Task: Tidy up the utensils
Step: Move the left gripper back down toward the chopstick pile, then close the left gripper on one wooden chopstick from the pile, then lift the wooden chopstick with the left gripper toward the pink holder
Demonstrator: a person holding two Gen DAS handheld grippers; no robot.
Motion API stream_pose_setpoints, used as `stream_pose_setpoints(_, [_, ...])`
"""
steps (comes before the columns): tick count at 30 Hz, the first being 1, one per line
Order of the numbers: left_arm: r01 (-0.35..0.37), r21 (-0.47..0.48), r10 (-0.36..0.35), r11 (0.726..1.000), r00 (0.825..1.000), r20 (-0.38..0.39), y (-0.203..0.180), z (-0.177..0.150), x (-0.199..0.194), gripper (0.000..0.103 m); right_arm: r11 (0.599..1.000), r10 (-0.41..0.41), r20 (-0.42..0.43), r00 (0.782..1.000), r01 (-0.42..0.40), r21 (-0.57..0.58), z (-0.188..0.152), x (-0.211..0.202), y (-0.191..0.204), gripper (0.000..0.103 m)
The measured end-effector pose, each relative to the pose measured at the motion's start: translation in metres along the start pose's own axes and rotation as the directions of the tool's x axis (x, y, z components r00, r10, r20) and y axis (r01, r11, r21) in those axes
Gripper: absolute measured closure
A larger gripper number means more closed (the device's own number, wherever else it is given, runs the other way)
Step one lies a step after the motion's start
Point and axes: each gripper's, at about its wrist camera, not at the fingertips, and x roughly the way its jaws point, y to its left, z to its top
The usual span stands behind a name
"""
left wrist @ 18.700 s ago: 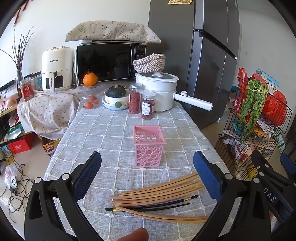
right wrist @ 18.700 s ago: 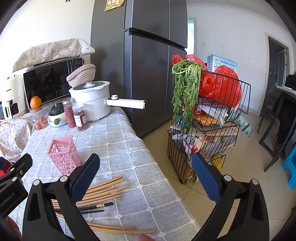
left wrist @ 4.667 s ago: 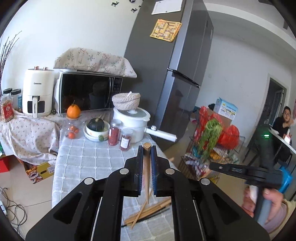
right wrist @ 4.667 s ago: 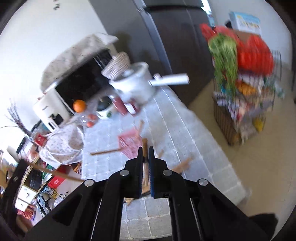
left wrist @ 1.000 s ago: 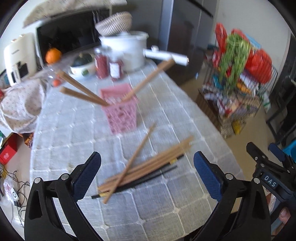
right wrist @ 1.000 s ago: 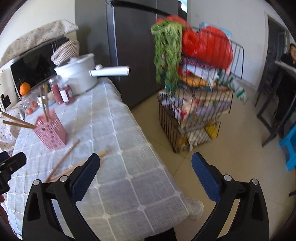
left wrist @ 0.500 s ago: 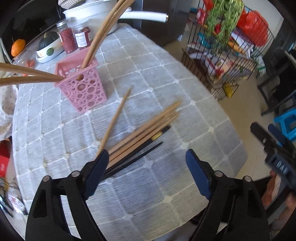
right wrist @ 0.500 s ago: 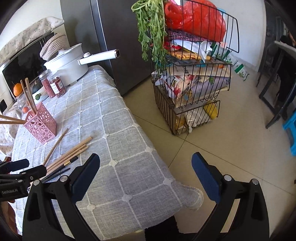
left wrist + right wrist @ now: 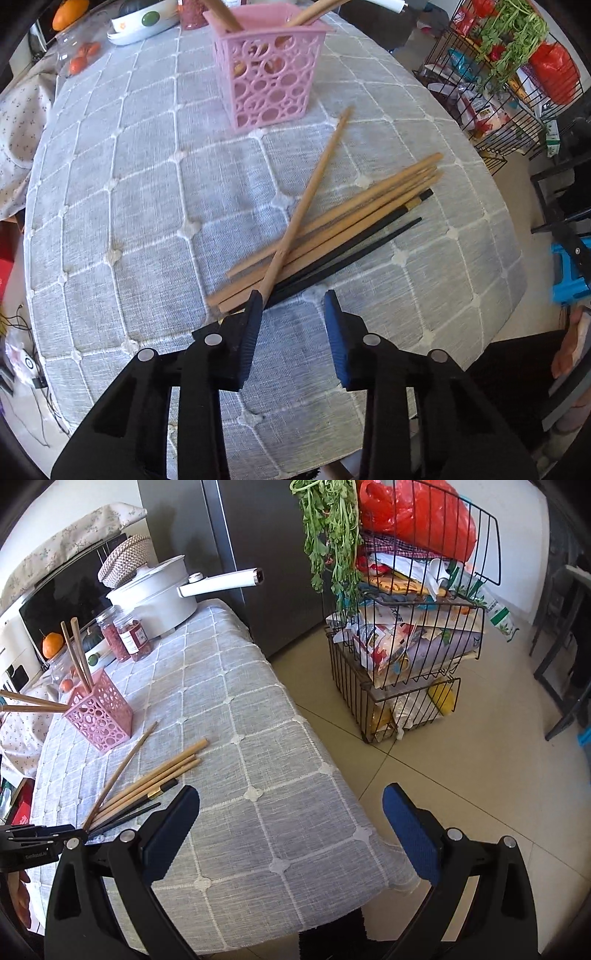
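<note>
Chopsticks (image 9: pixel 332 225) lie before closing left hand-held gripper (image 9: pixel 293 306).

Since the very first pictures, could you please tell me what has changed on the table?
Four wooden chopsticks now stand in the pink holder, which was empty at first, and the pile on the cloth has thinned. One loose wooden chopstick lies angled across it. The left gripper has dropped to the pile's near ends, jaws just closing, nothing pinched yet. The right gripper is open. The holder, pot and jars are unmoved.

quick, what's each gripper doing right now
Left gripper: open, jaws just been closing, nothing between them yet, by the chopsticks.
Right gripper: open wide, empty.
</note>
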Motion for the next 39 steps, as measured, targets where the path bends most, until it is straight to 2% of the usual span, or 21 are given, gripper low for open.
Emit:
stream_pose_setpoints(10, [0.01, -0.011, -0.01, 1.0, 0.999, -0.045, 0.02, -0.013, 0.004, 0.074, 1.0, -0.003, -0.018, 1.0, 0.003, -0.016, -0.001, 0.004, 0.007, 0.006])
stream_pose_setpoints(14, [-0.016, 0.016, 0.017, 1.0, 0.999, -0.046, 0.019, -0.019, 0.005, 0.093, 1.0, -0.004, -0.025, 1.0, 0.004, -0.018, -0.001, 0.006, 0.009, 0.006])
stream_pose_setpoints(20, [-0.013, 0.071, 0.01, 0.997, 0.999, 0.042, 0.011, -0.041, -0.021, 0.096, 1.0, -0.012, -0.045, 0.999, 0.011, -0.014, -0.002, 0.01, 0.01, 0.006])
stream_pose_setpoints(24, [-0.025, 0.079, 0.014, 0.997, 0.99, 0.138, 0.009, -0.061, -0.05, 0.096, 1.0, -0.024, -0.054, 0.998, 0.023, -0.018, -0.003, 0.013, 0.011, 0.006])
stream_pose_setpoints(27, [-0.052, 0.074, 0.031, 0.996, 0.965, 0.26, 0.006, -0.076, -0.085, 0.096, 1.0, -0.029, -0.068, 0.997, 0.029, 0.004, -0.002, 0.016, 0.01, 0.006])
stream_pose_setpoints(30, [-0.068, 0.064, 0.038, 0.996, 0.919, 0.392, 0.006, -0.083, -0.124, 0.096, 0.996, 0.011, -0.123, 0.992, 0.0, 0.088, 0.006, 0.028, 0.009, 0.006])
stream_pose_setpoints(31, [-0.083, 0.058, 0.049, 0.995, 0.899, 0.436, 0.007, -0.083, -0.136, 0.096, 0.993, 0.031, -0.148, 0.988, -0.014, 0.118, 0.009, 0.033, 0.01, 0.006])
stream_pose_setpoints(33, [-0.083, 0.048, 0.049, 0.995, 0.867, 0.496, 0.003, -0.076, -0.151, 0.096, 0.975, 0.101, -0.215, 0.971, -0.055, 0.214, 0.015, 0.051, 0.012, 0.006])
stream_pose_setpoints(34, [-0.083, 0.042, 0.048, 0.996, 0.843, 0.536, 0.005, -0.075, -0.161, 0.096, 0.96, 0.146, -0.239, 0.96, -0.08, 0.268, 0.018, 0.06, 0.013, 0.006])
stream_pose_setpoints(36, [-0.084, 0.04, 0.046, 0.996, 0.816, 0.576, 0.005, -0.074, -0.172, 0.096, 0.919, 0.223, -0.267, 0.938, -0.111, 0.379, 0.026, 0.078, 0.017, 0.008])
stream_pose_setpoints(37, [-0.077, 0.041, 0.037, 0.996, 0.799, 0.601, 0.006, -0.073, -0.179, 0.096, 0.897, 0.26, -0.279, 0.924, -0.125, 0.425, 0.031, 0.086, 0.02, 0.014])
stream_pose_setpoints(38, [-0.075, 0.043, 0.033, 0.996, 0.79, 0.612, 0.005, -0.072, -0.182, 0.096, 0.887, 0.275, -0.293, 0.916, -0.124, 0.444, 0.034, 0.092, 0.024, 0.024])
stream_pose_setpoints(39, [-0.074, 0.045, 0.03, 0.996, 0.781, 0.624, 0.005, -0.071, -0.186, 0.096, 0.878, 0.288, -0.32, 0.903, -0.116, 0.464, 0.04, 0.103, 0.031, 0.029])
